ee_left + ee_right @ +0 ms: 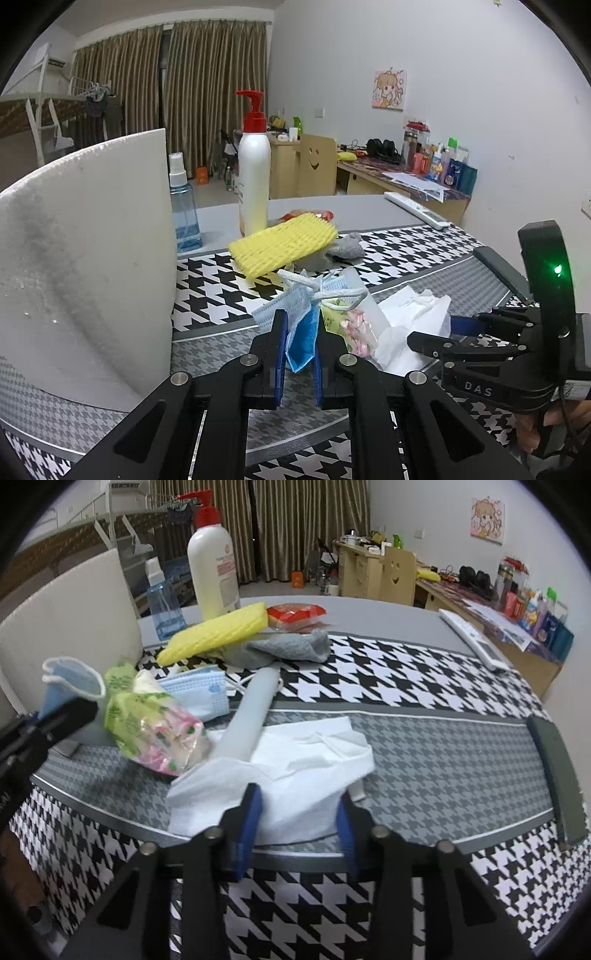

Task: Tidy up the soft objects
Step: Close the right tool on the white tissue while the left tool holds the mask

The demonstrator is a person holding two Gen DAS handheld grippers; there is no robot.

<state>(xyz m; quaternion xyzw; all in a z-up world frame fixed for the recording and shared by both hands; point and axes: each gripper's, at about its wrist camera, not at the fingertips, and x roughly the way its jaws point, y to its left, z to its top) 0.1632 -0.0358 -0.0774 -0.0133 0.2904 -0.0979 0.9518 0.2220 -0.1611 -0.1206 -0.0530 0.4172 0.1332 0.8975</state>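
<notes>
My left gripper (301,332) is shut on a blue face mask (295,306), whose white ear loops stick up above the pads. In the right wrist view the same mask (70,679) hangs at the far left. My right gripper (299,812) has a crumpled white tissue (295,760) between its blue pads, both touching it, low on the grey-checked mat. A green and pink tissue pack (155,723) lies between the two grippers. A second blue mask (203,694), a yellow foam net (218,631) and a grey cloth (291,648) lie farther back.
A white foam board (85,258) stands close on the left. A red-capped pump bottle (255,170) and a blue spray bottle (184,210) stand behind it. A grey bar (251,712) runs under the tissue. A remote (476,638) and a dark flat device (557,775) lie on the right.
</notes>
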